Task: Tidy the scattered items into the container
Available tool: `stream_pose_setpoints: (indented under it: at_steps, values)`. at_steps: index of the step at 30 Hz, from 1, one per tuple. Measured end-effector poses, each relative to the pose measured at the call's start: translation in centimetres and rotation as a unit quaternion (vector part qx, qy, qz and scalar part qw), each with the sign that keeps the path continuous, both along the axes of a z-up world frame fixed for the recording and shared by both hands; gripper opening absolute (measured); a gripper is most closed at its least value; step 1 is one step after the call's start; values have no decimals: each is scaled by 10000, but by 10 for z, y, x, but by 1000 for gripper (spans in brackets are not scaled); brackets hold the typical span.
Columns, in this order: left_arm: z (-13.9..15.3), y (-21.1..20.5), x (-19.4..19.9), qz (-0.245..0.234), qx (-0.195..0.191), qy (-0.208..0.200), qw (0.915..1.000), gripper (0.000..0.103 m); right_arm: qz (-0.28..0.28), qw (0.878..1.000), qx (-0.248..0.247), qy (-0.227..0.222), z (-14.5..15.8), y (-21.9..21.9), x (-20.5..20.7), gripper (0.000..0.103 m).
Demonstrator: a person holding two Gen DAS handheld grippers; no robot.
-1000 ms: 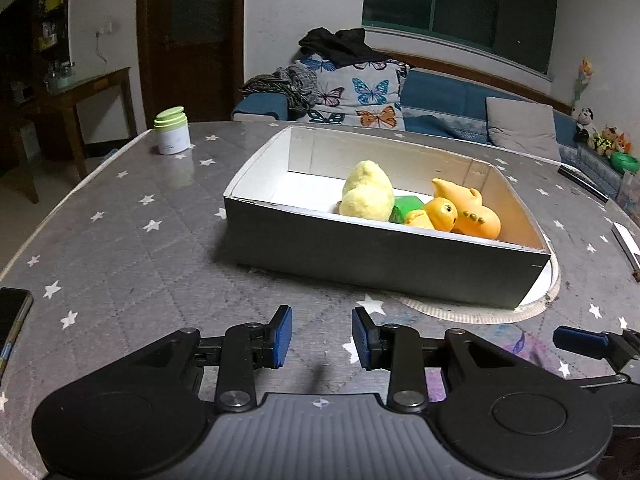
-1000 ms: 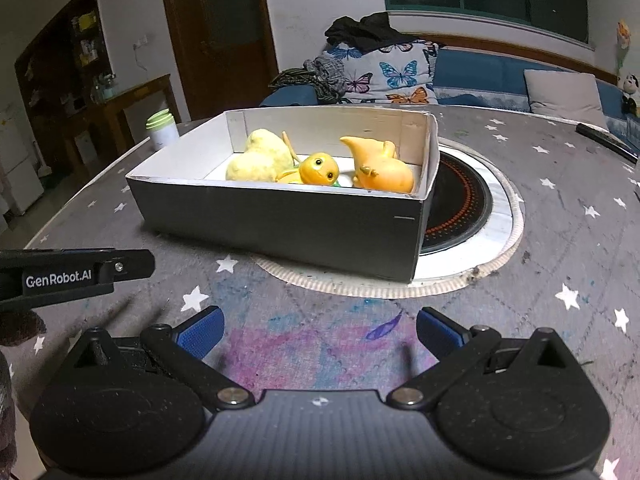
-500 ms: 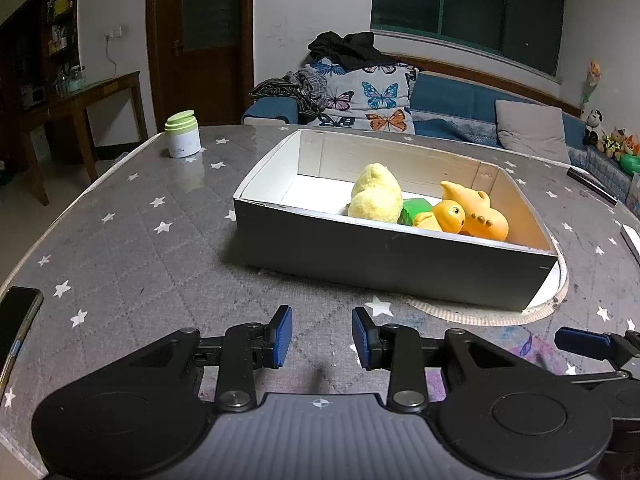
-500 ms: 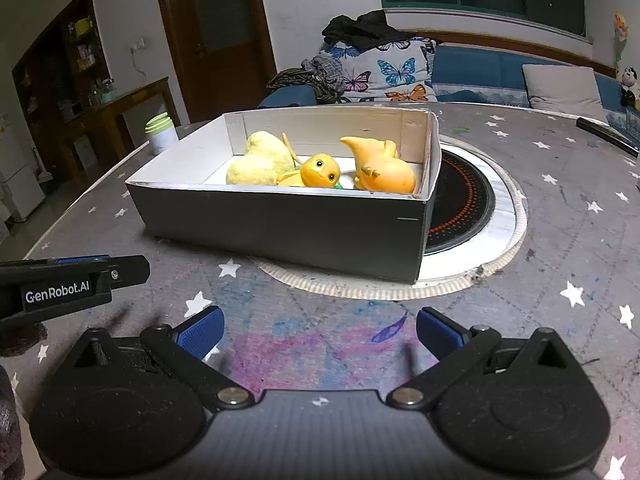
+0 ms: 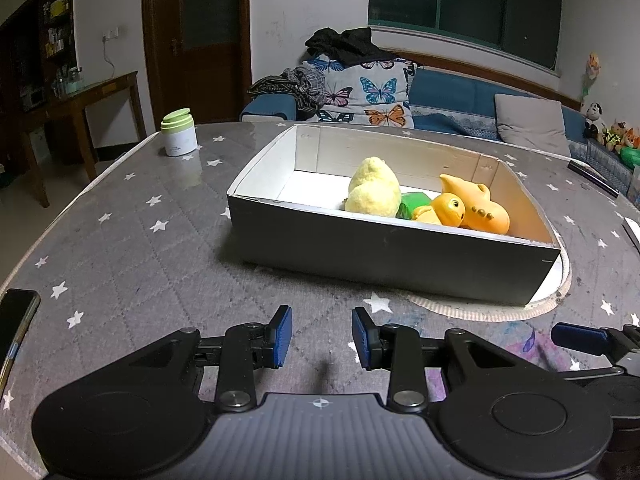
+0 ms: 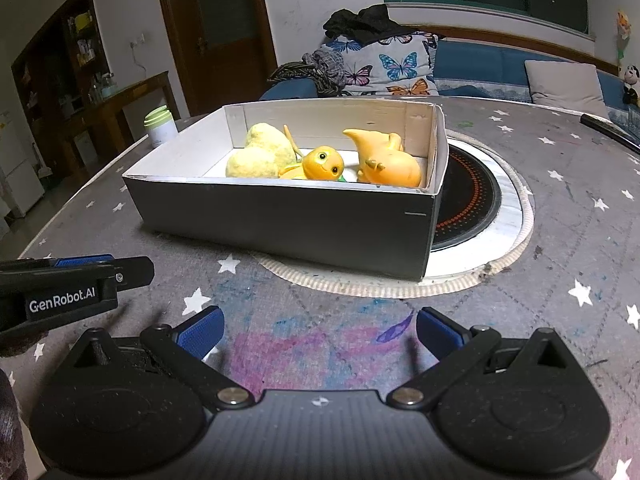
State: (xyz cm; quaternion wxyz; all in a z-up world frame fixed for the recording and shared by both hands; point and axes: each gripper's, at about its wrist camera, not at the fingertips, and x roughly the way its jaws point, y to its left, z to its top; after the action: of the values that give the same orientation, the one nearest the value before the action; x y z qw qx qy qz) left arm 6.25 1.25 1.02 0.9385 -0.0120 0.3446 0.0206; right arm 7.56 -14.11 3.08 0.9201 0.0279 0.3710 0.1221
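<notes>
Since the earlier frames almost nothing on the worktop point(image 5: 120, 248) has moved: the box point(image 5: 384, 256) and toys lie as before, and both grippers stay in the same place w/ the same gap. The left gripper point(image 5: 322, 336) hangs above the grey star-pattern cloth, jaws partly open w/ nothing between them. The right gripper point(image 6: 318, 332) has its jaws wide open, also empty, over a pink and blue stain on the cloth. The box, grey outside and white inside, sits near the middle of the worktop, partly over a round cooker plate point(image 6: 472, 208). Inside the box are a yellow plush toy point(image 5: 374, 194), a small orange round-headed figure point(image 5: 448, 210), a bigger orange figure point(image 5: 484, 210) beside it, and a green thing point(image 5: 414, 204) between them, mostly hidden. No toy shows on the cloth outside the box. A white jar w/ green lid point(image 5: 179, 133) stands well apart at the far left, and a phone point(image 5: 16, 320) lies at the near left edge.
</notes>
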Motion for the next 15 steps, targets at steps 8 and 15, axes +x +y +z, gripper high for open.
stream_pose_setpoints:
  at_steps: [8,15]
  values:
    - [0,-3,2,-22,29,-10,10000,36,3,10000,-21,29,-1,1,3,103]
    - [-1,-4,5,-13,53,-5,10000,36,-22,10000,-34,17,0,0,4,103]
